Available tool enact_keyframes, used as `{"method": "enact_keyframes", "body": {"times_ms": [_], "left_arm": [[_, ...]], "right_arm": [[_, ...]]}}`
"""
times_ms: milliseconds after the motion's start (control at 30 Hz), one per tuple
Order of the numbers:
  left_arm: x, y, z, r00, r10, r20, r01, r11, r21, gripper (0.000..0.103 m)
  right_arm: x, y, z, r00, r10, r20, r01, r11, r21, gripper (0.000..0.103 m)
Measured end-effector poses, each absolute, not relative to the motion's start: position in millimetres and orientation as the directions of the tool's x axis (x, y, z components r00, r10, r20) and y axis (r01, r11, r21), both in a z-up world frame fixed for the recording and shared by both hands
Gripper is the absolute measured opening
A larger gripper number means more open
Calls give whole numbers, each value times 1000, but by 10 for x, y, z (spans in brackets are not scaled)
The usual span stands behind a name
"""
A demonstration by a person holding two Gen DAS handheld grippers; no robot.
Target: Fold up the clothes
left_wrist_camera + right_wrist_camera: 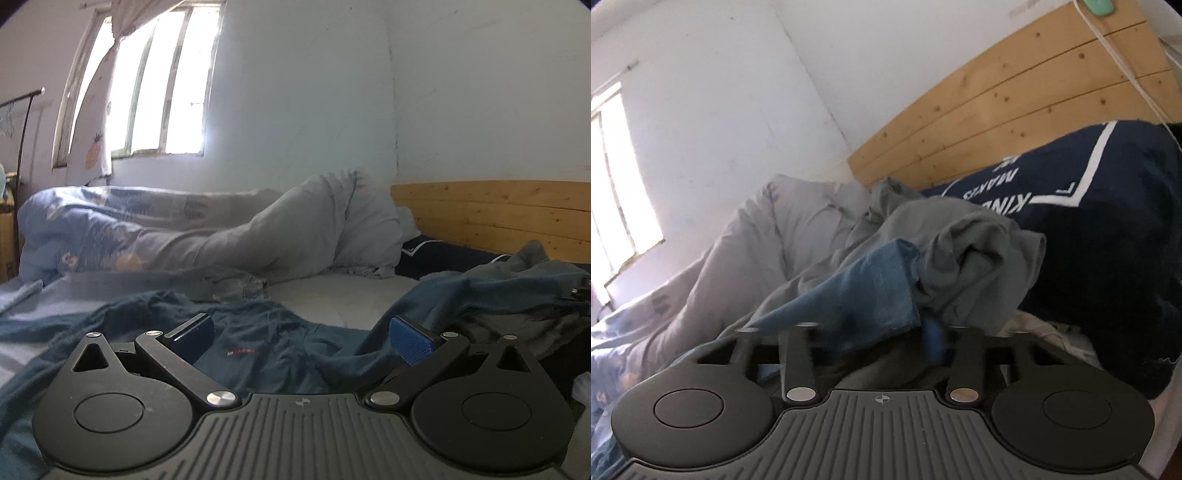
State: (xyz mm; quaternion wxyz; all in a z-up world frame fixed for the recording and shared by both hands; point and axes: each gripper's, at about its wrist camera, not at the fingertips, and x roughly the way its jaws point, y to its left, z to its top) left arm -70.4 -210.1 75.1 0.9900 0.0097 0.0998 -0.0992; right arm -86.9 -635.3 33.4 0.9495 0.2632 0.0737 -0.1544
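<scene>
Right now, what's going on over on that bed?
A person is working at folding clothes on the bed with a gripper in each hand. The left gripper hangs open over a dark teal shirt spread on the mattress, gripping nothing. The right gripper has narrowed around a blue edge of cloth beside a bunched grey garment; whether it has caught it is unclear.

A plain white plaster wall rises behind the bed, scuffed in places. A multi-pane window with a pale frame glares with overexposed daylight, a light patterned curtain beside it. A knotty pine plank headboard stands at right. At far left, perhaps a wooden cabinet.
</scene>
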Motion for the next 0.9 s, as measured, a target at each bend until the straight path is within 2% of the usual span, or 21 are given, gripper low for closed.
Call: {"method": "enact_keyframes", "body": {"times_ms": [33,100,267,533,633,767,900], "left_arm": [[-673,-2094,728,960,-193,-201,198,980,4,103],[-610,-2083,686,960,-192,-203,198,980,13,103],[-410,-2107,634,946,-244,-213,255,967,26,103],[-102,-2310,506,868,-421,-263,443,896,28,103],[20,-2482,413,807,-497,-318,554,824,118,103],[71,-2713,217,795,-485,-364,594,745,303,103],[218,-2832,83,813,-426,-396,560,760,331,103]], "right_arm": [[-878,-6352,348,945,-247,-214,322,815,482,18],[-915,-6358,401,955,-229,-189,294,817,497,15],[-1070,-6342,662,969,-225,-106,247,825,509,13],[-1029,-6326,1204,989,-141,-34,138,836,530,12],[-1000,-6290,1350,991,-129,-28,125,852,508,12],[-953,-6172,1546,993,-113,-16,107,869,483,12],[-794,-5944,1751,996,-85,-13,82,896,437,12]]}}
